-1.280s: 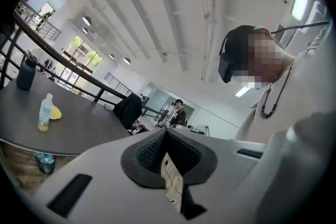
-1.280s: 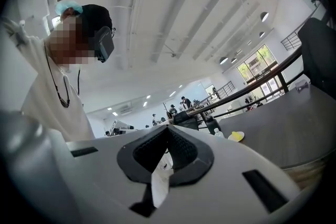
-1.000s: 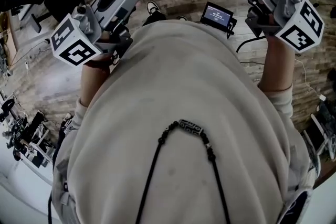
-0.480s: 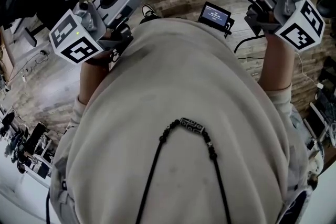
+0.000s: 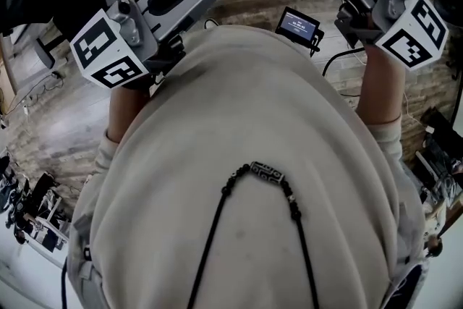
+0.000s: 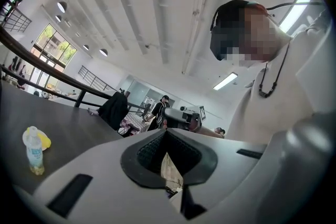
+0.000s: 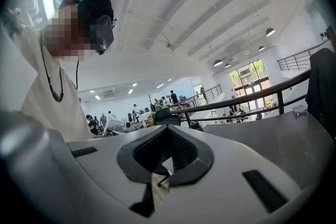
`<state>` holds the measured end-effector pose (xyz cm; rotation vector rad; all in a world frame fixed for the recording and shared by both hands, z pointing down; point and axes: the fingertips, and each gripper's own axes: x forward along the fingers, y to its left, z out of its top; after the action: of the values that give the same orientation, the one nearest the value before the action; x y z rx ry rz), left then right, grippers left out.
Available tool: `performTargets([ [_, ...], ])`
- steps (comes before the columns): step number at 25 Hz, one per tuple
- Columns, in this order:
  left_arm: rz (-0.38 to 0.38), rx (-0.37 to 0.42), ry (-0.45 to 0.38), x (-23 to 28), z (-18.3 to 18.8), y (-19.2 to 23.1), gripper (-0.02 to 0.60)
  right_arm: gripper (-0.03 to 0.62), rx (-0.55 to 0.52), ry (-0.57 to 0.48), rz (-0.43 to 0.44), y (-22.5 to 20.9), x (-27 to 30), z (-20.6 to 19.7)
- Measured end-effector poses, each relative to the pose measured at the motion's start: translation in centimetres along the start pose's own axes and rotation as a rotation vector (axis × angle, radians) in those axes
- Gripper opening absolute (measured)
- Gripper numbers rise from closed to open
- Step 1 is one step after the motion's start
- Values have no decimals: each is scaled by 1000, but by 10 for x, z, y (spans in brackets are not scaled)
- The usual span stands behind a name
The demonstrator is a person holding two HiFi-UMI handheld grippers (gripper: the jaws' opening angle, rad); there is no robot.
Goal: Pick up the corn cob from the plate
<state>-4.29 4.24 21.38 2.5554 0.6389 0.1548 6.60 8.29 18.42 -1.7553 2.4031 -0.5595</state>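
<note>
Grey desk (image 6: 79, 124) is all that shows of the work area. In the head view it is only a dark strip at 12 o'clock, beyond the person's pale sweatshirt (image 5: 253, 155), which fills most of that view.

The left gripper (image 6: 167, 132) and right gripper (image 7: 167, 128) are both held up level in front of the chest. Each has its pads pressed together with nothing between them.

No plate can be made out in any view, and no corn cob can be named with certainty. The nearest candidate is a small yellow thing (image 6: 44, 139) on the desk, touching or just behind a little clear bottle (image 6: 33, 152). It sits at about 9 o'clock from the left gripper's tips and well apart from them. It is too small and too covered to show its long axis, or whether it is the cob at all.

The right gripper view shows only bare desk at 3 o'clock.

If that is the cob, the left gripper looks the nearer, and it would have to swing toward 9 o'clock and spread its jaws first.
</note>
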Motion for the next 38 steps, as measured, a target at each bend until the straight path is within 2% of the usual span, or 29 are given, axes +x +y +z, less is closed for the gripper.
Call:
performTargets([
  [2, 6, -7, -1, -7, -10, 4, 2, 17, -2, 12, -12, 2, 1, -10],
  [8, -1, -26, -32, -22, -9, 11, 2, 17, -20, 51, -26, 4, 12, -7],
  [14, 29, -49, -71, -27, -8, 22, 2, 17, -25, 98, -3, 2, 28, -8],
  [17, 42, -86, -110, -33, -8, 23, 2, 17, -23, 112, 17, 2, 34, -9],
  [21, 82, -88, -128, -37, -7, 26, 2, 17, -13, 111, 60, -5, 41, -8],
  [28, 229, -78, -193, -40, 22, 48, 2, 17, -16, 114, 208, -36, 76, 18],
  [33, 278, -79, -218, -41, 17, 35, 2, 17, -19, 116, 264, -28, 77, 19],
  [38, 305, -33, -233, -38, 21, 27, 2, 17, -8, 125, 290, -28, 78, 16],
])
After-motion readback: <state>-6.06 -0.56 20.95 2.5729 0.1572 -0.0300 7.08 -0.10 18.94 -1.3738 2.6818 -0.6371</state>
